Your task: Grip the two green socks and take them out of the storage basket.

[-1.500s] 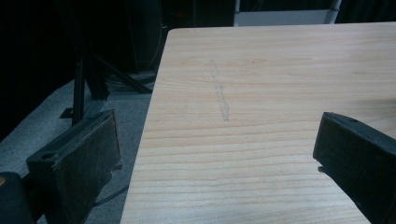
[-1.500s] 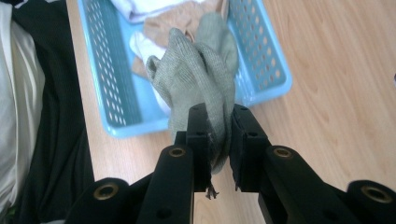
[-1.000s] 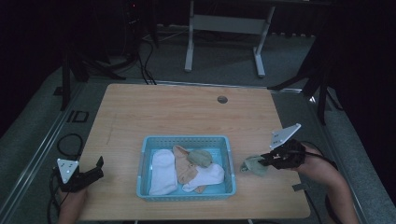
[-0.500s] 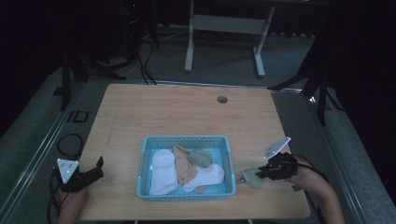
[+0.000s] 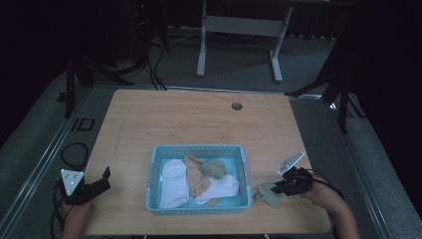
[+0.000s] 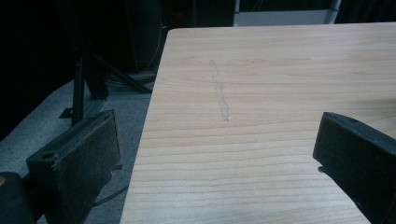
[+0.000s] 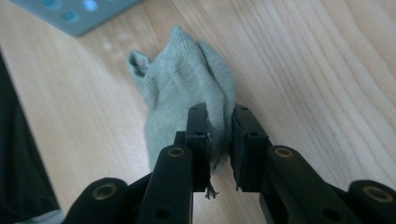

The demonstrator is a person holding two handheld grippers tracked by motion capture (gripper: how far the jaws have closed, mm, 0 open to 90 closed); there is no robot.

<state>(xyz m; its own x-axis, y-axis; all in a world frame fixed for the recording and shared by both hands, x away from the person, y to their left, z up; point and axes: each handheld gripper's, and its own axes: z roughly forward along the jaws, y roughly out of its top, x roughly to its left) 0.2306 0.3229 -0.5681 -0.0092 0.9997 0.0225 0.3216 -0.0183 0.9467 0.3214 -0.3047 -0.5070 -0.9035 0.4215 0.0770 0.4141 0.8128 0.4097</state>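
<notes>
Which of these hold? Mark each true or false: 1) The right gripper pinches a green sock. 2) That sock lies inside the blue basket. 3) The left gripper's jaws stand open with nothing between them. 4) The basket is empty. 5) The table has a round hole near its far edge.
1) True: the right gripper is shut on the green sock.
2) False: the green sock rests on the table, just right of the blue basket.
3) True: the left gripper is open over bare wood.
4) False: the basket holds white, tan and green socks.
5) True: the round hole sits near the far edge.
</notes>
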